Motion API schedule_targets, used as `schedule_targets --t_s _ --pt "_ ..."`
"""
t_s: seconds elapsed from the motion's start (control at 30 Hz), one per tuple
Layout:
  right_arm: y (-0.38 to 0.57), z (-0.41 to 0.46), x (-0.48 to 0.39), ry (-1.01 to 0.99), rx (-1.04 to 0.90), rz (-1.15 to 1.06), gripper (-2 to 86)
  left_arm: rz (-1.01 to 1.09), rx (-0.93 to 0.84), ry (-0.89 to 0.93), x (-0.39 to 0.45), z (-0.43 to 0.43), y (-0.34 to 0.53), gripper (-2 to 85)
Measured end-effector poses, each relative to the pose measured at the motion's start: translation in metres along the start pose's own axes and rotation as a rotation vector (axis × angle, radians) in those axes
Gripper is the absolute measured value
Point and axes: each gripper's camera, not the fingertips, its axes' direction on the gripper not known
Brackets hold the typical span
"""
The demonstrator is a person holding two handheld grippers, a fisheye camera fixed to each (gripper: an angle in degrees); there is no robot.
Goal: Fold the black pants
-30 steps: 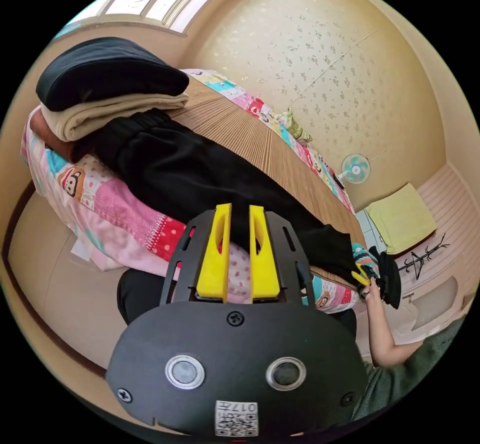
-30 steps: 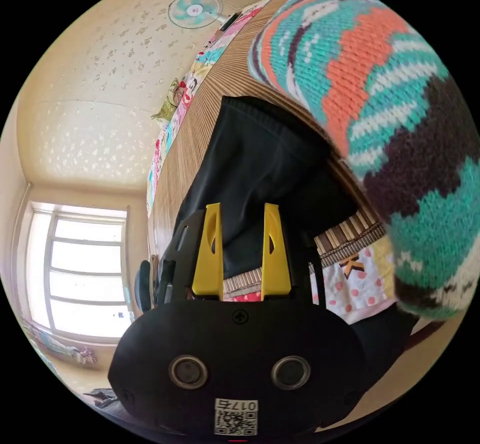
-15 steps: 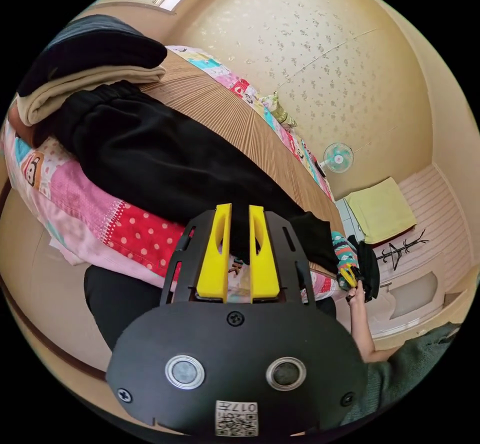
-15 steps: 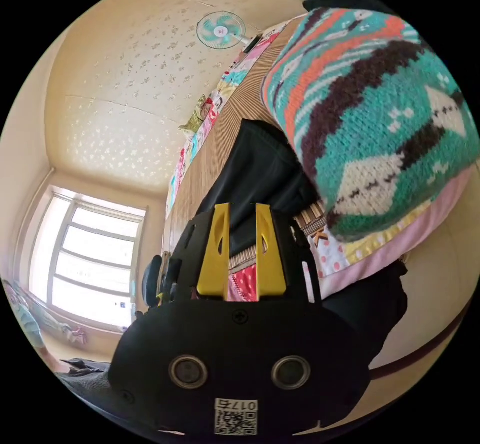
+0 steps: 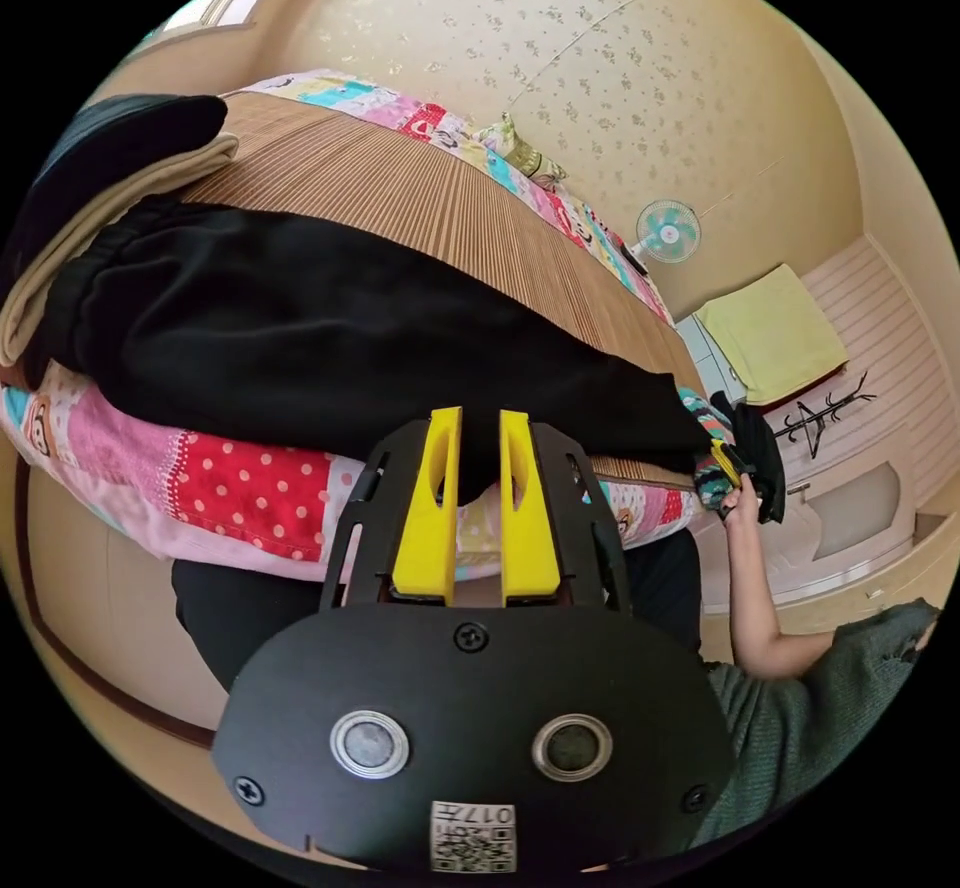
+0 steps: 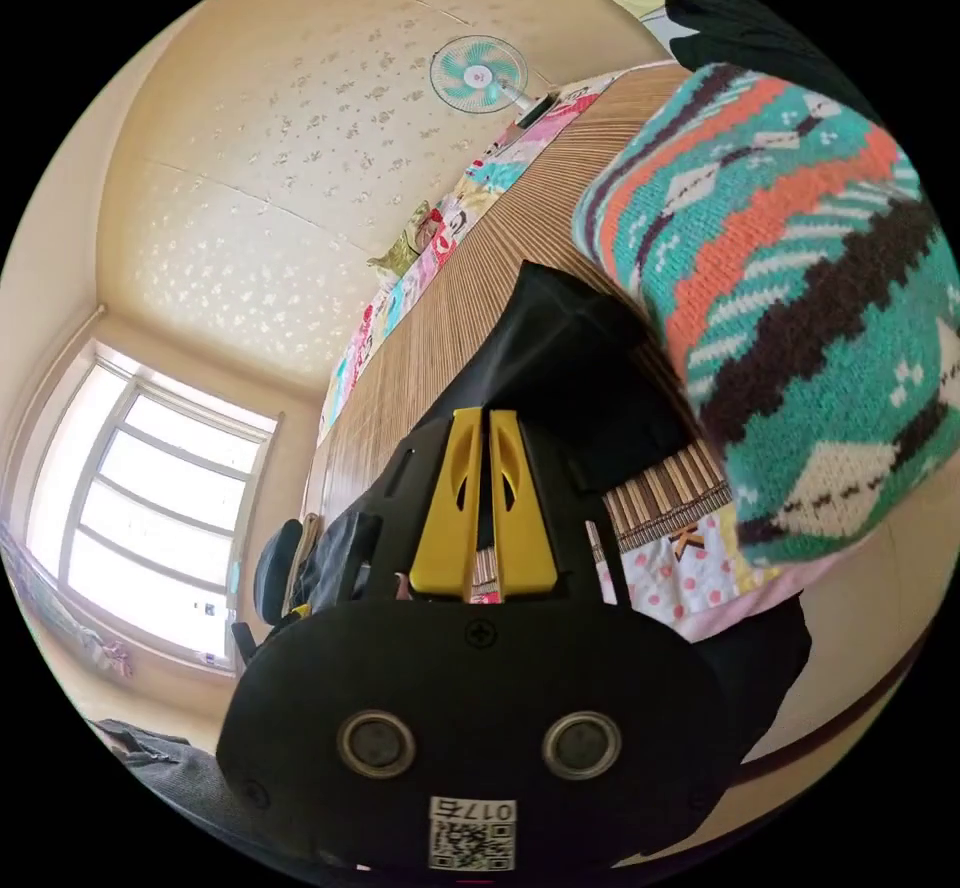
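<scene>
Two grippers engaged on black pants [image 5: 330, 328], spread along bamboo mat [image 5: 420, 198] on bed. Left gripper [image 5: 478, 448] narrowed, pinching near long edge; right gripper [image 6: 478, 458] nearly closed on cloth at one end, beside knitted sweater [image 6: 800, 328]. Recommended: lift both grips level, hold fabric taut, carry edge over evenly, avoid snagging sweater.

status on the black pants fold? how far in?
Early. Done: the black pants lie stretched along the striped bamboo mat, no fold visible. In hand: the left gripper is clamped on the near edge mid-length, and the right gripper is closed on the leg end beside the knitted teal-and-orange sweater. Left: every fold.
</scene>
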Motion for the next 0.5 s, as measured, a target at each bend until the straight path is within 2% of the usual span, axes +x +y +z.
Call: schedule_targets --t_s 0.17,0.23,0.3,0.37,0.5 --pt "0.037 -0.011 0.043 0.091 -0.018 0.074 1.2 -0.107 0.022 0.03 -0.028 -0.002 0.0 6.4" --pt "0.043 -0.003 0.081 0.017 -0.084 0.18 1.2 -0.128 0.031 0.038 -0.035 -0.005 -0.003 6.1" --pt "0.047 -0.016 0.088 -0.067 -0.031 0.19 1.0 -0.152 0.073 -0.013 -0.041 -0.019 -0.006 7.5" --pt "0.049 -0.032 0.08 -0.044 0.018 0.168 0.8 -0.22 0.22 -0.142 -0.054 -0.056 -0.002 11.3" --pt "0.055 -0.052 0.052 -0.006 0.084 0.055 0.5 -0.38 0.372 -0.217 -0.093 -0.099 0.008 13.6"
